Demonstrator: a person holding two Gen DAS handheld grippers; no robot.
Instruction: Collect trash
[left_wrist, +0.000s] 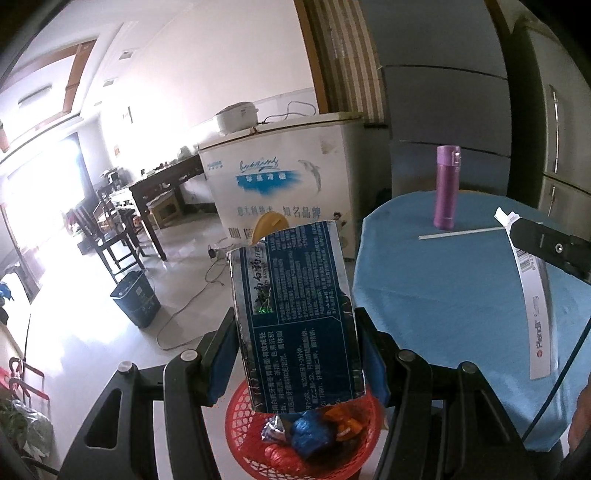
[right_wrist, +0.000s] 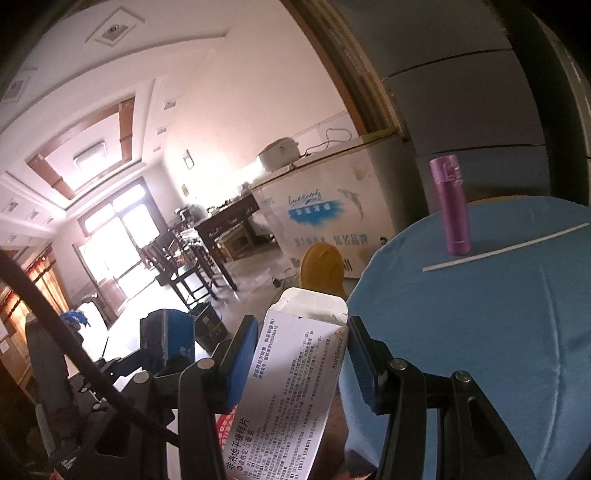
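In the left wrist view my left gripper (left_wrist: 295, 332) is shut on a dark blue toothpaste box (left_wrist: 295, 306), held upright between the blue pads. Right below it is a red mesh basket (left_wrist: 243, 435) holding several crumpled wrappers. My right gripper (right_wrist: 303, 332) is shut on a white medicine box (right_wrist: 291, 387) with black print, tilted to the left. That white box (left_wrist: 535, 325) and one black finger (left_wrist: 546, 247) show at the right of the left wrist view, over the blue tablecloth (left_wrist: 443, 302). The left gripper (right_wrist: 166, 343) appears low left in the right wrist view.
A purple flask (left_wrist: 447, 186) and a thin white stick (left_wrist: 461, 232) stand and lie on the round blue table. A dark waste bin (left_wrist: 136, 299) sits on the floor at left, with cables near it. A chest freezer (left_wrist: 280, 177), yellow stool (left_wrist: 267, 225) and fridge (left_wrist: 554, 129) stand behind.
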